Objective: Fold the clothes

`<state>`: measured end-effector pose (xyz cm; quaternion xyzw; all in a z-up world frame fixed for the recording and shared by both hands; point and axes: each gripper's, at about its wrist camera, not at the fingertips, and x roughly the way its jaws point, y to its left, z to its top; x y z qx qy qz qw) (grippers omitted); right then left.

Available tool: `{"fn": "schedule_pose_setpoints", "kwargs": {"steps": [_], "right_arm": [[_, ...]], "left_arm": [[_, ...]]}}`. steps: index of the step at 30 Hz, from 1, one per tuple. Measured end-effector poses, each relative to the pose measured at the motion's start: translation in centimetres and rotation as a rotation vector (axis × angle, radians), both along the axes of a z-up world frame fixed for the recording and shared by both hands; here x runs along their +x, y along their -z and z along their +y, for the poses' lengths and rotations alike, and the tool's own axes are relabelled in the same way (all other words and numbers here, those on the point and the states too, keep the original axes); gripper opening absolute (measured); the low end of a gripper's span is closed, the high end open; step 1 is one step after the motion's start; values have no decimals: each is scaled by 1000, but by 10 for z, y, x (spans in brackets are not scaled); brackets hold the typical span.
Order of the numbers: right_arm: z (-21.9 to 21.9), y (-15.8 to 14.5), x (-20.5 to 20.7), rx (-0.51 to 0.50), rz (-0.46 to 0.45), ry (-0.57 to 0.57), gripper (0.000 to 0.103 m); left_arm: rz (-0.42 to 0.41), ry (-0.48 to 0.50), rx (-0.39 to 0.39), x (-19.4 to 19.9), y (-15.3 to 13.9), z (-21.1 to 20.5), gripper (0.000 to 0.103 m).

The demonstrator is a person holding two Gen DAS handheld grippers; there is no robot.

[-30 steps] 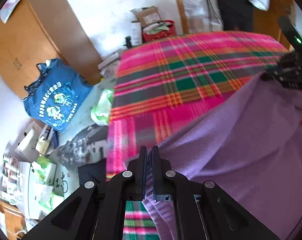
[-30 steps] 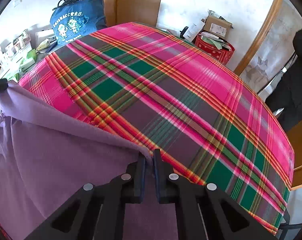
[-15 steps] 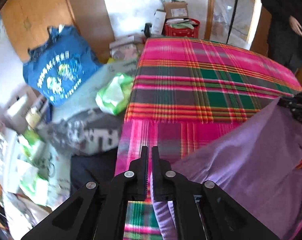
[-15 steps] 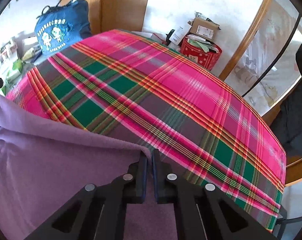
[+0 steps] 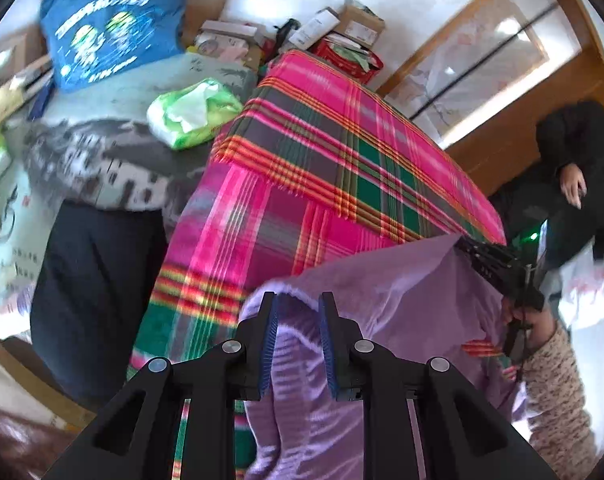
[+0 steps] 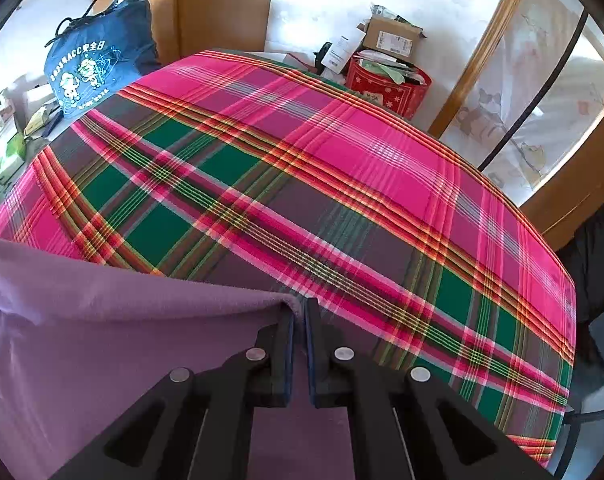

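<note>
Purple cloth (image 5: 402, 320) at the near edge of the plaid blanket (image 5: 342, 152), partly lifted off it, one corner at each gripper. Soft and wrinkled, hanging down at the near left side.

Left gripper (image 5: 298, 312) with jaws a little apart, just been opening. Cloth edge draped between the blue pads (image 5: 271, 340), folded over near the tips. Pads not squeezing it; a gap on both sides of the fabric. Picture blurry here.

Right gripper (image 6: 299, 316) with jaws pressed nearly together, pinching the other corner of the purple cloth (image 6: 102, 340). Cloth pulled tight from that corner toward the left. Also seen far right in the left view (image 5: 498, 268), black, with a green light, and a hand in a speckled sleeve (image 5: 554, 380) behind it.

Plaid blanket (image 6: 322, 184) pink, green and grey, spread flat, wide and far past the cloth.

Farther out: blue bag (image 6: 90, 72) at far left, green plastic pack (image 5: 190, 112) beside the blanket, red basket (image 6: 390, 88) and cardboard box (image 6: 394, 36) by the far wall, wooden door frame (image 6: 486, 40) at right. Someone in dark clothes (image 5: 574, 152) at far right.
</note>
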<state>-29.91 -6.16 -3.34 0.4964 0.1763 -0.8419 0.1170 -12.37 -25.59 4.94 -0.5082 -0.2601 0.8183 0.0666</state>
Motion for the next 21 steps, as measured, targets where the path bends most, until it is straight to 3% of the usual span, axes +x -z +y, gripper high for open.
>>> {"fn": "schedule_pose_setpoints", "kwargs": {"steps": [5, 10, 13, 15, 21], "right_arm": [[-2, 6, 0, 17, -1, 6, 5], [-1, 5, 1, 21, 0, 12, 5], [1, 4, 3, 7, -3, 14, 5], [1, 4, 4, 6, -2, 14, 6], [-2, 4, 4, 9, 2, 28, 6]], "left_arm": [[53, 4, 73, 18, -6, 3, 26], [104, 25, -32, 5, -8, 20, 30], [71, 91, 13, -1, -1, 30, 30], [80, 114, -4, -4, 0, 38, 30], [49, 95, 54, -22, 6, 40, 30]]}}
